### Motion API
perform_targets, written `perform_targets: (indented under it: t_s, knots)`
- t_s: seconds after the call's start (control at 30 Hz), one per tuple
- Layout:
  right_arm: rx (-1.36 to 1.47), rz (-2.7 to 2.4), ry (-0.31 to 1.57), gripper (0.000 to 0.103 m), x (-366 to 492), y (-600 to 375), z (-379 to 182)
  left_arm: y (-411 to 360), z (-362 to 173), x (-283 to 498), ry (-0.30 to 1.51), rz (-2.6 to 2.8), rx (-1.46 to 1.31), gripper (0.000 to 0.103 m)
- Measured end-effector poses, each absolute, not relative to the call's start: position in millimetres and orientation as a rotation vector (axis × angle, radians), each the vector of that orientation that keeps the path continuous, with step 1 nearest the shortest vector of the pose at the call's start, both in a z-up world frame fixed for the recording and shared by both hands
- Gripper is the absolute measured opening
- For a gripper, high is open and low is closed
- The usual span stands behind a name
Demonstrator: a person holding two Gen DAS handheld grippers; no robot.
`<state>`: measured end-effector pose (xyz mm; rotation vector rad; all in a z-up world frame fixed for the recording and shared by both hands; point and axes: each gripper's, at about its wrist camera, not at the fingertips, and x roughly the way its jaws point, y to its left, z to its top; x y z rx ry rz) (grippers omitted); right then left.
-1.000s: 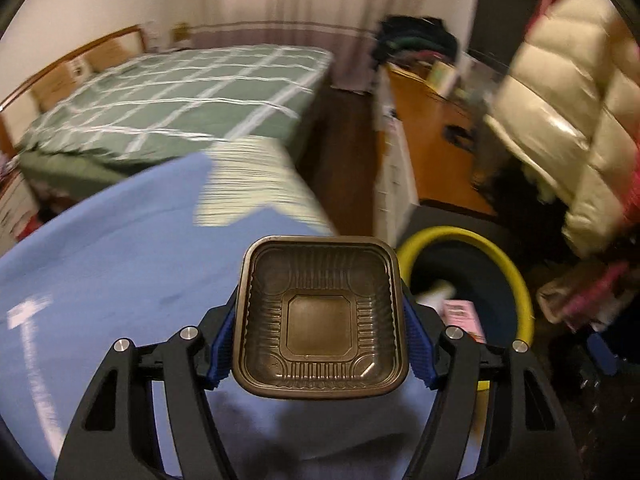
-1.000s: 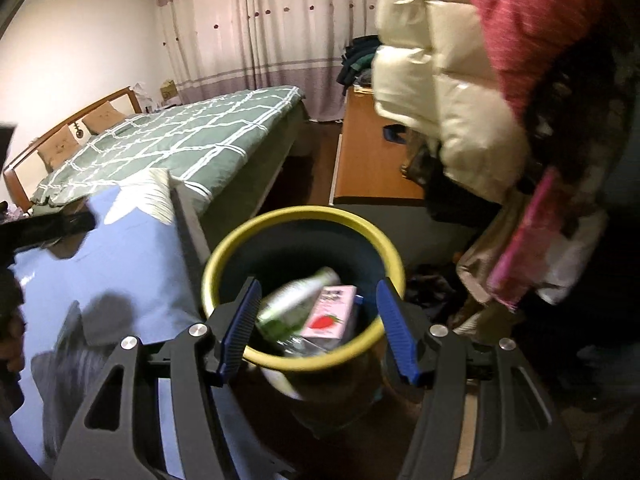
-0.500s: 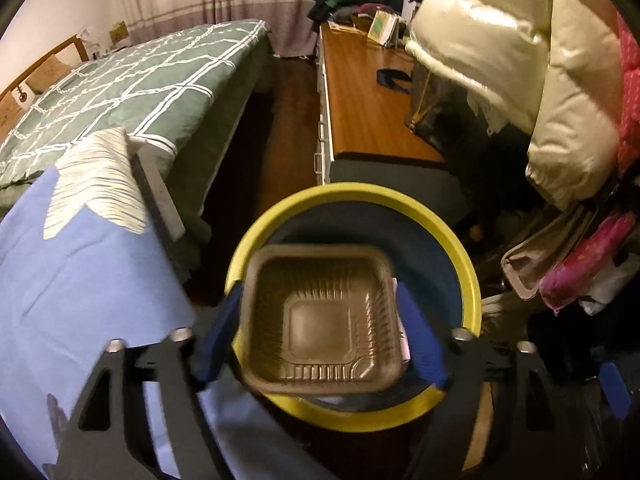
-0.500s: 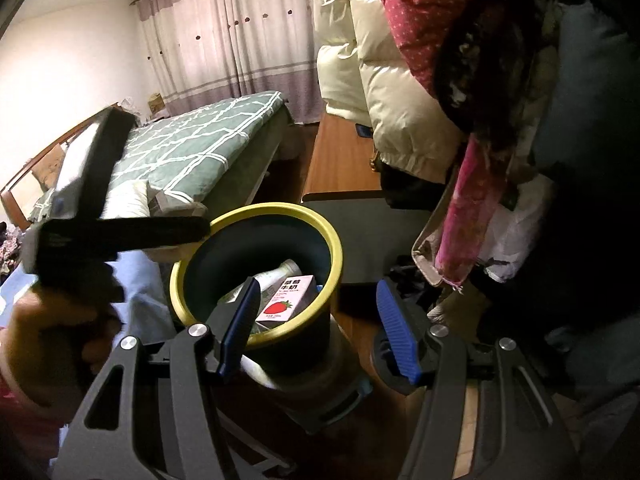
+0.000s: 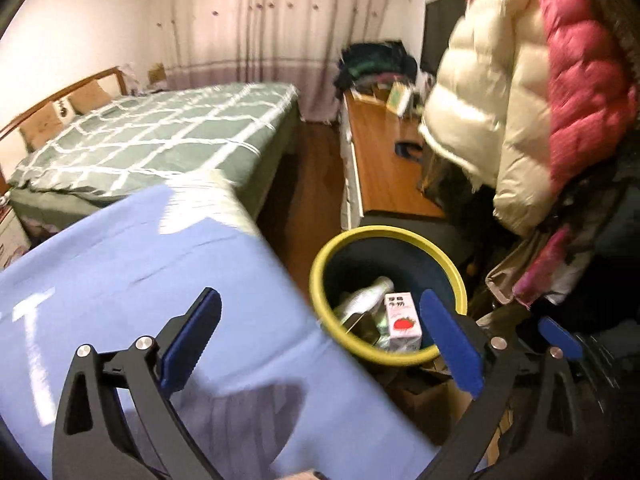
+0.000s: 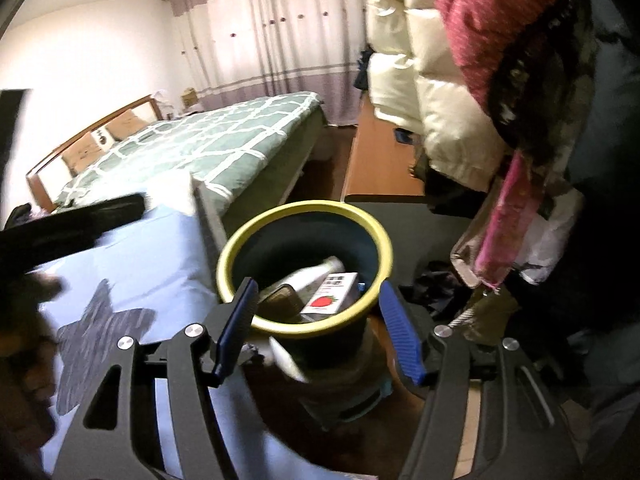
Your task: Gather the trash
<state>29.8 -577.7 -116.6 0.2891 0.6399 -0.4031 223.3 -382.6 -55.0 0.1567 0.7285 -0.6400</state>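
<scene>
A yellow-rimmed dark bin [image 5: 388,236] [image 6: 304,208] stands on the floor beside the blue-covered table. In it lie a pale bottle [image 5: 368,294] [image 6: 308,276], a strawberry milk carton [image 5: 402,320] [image 6: 328,298] and a brown plastic tray [image 6: 280,300] [image 5: 360,326]. My left gripper [image 5: 320,300] hovers over the table edge and the bin's near rim, its jaws opening wide with nothing between them. My right gripper [image 6: 318,286] hangs above the bin's near rim, its jaws open and easing wider, also empty. The left gripper's black body [image 6: 72,224] shows blurred at the left of the right wrist view.
The table with a blue cloth [image 5: 140,280] fills the near left. Behind it is a bed with a green checked cover [image 5: 160,140]. A wooden desk [image 5: 380,160] runs along the right. Puffy coats [image 5: 500,100] hang close above the bin, with clutter on the floor below.
My left gripper carried the brown tray over the bin, opened and let it go. The tray now lies in the bin and the gripper has drawn back left. The right gripper barely moved.
</scene>
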Motion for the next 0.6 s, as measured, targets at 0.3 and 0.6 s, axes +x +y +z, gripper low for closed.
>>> perform_targets:
  t_s: [0.3, 0.6]
  knots:
    - [0.224, -0.272, 0.6, 0.063, 27, -525, -95, -195, -19, 142, 0.549, -0.357, 0.049, 0.098]
    - [0.163, -0.148, 0.585, 0.065, 25, -476, -84, -66, -18, 73, 0.456, -0.073, -0.067, 0.098]
